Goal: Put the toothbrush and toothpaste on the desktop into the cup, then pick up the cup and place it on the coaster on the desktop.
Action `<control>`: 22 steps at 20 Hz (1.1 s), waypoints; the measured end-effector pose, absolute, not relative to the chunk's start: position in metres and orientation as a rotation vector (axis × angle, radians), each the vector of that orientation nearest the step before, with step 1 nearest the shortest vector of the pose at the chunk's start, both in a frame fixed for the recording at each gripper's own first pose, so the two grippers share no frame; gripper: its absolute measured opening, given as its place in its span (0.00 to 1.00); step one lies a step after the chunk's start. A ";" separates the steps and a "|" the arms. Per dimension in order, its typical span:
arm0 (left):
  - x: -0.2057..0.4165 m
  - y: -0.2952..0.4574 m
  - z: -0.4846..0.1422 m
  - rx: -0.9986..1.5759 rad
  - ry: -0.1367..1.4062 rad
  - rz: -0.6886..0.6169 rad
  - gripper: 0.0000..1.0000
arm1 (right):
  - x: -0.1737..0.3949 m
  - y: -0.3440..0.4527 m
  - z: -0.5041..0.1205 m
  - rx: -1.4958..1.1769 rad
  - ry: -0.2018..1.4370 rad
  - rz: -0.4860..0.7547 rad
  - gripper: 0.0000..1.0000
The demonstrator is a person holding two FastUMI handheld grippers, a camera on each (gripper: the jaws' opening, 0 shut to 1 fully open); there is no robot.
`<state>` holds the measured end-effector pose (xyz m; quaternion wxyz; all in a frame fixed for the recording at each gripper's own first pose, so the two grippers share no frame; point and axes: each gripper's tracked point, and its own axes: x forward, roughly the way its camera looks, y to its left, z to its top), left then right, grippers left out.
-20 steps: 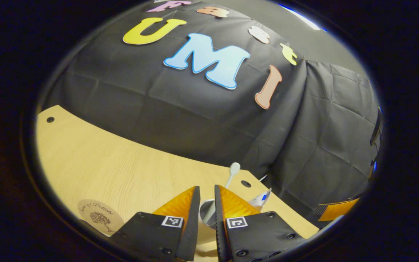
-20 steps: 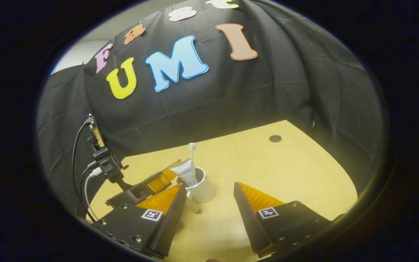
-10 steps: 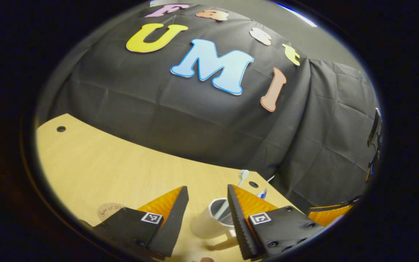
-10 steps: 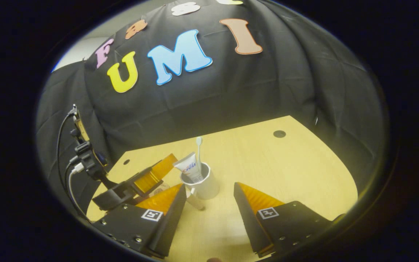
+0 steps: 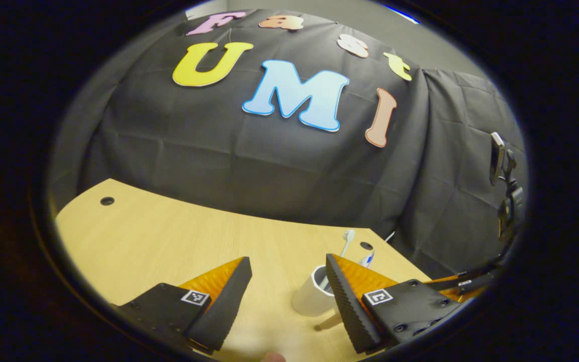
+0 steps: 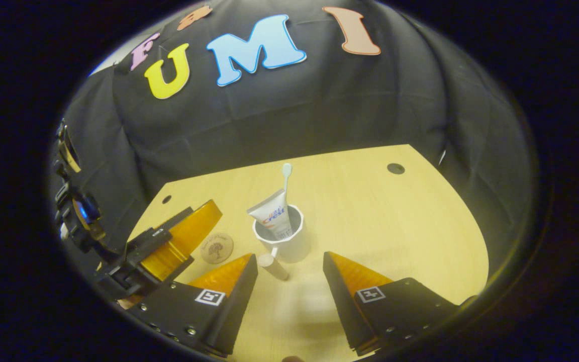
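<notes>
In the right gripper view the cup (image 6: 283, 236) stands at frame centre on the desk (image 6: 395, 221), toothbrush (image 6: 286, 173) and toothpaste (image 6: 273, 217) upright inside. It sits just right of the coaster (image 6: 217, 248), seemingly not on it. The right gripper (image 6: 289, 274) is spread wide, empty. At lower left the left gripper (image 6: 179, 241) is partly cut off. In the left gripper view, the left gripper (image 5: 287, 281) gapes open; its right finger (image 5: 350, 296) hides part of the cup (image 5: 312, 296). Bare desk (image 5: 169, 236) runs left to the edge.
</notes>
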<state>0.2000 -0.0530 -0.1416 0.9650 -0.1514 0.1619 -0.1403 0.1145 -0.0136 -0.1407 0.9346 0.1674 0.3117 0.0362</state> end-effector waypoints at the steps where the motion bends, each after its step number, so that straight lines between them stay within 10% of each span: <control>1: 0.197 -0.047 -0.143 -0.295 0.339 -0.274 0.95 | 0.116 -0.009 -0.143 0.349 0.650 0.074 0.80; 22: 0.129 0.028 -0.154 -0.276 0.449 -0.140 0.94 | 0.160 0.028 -0.211 0.267 0.994 -0.007 0.80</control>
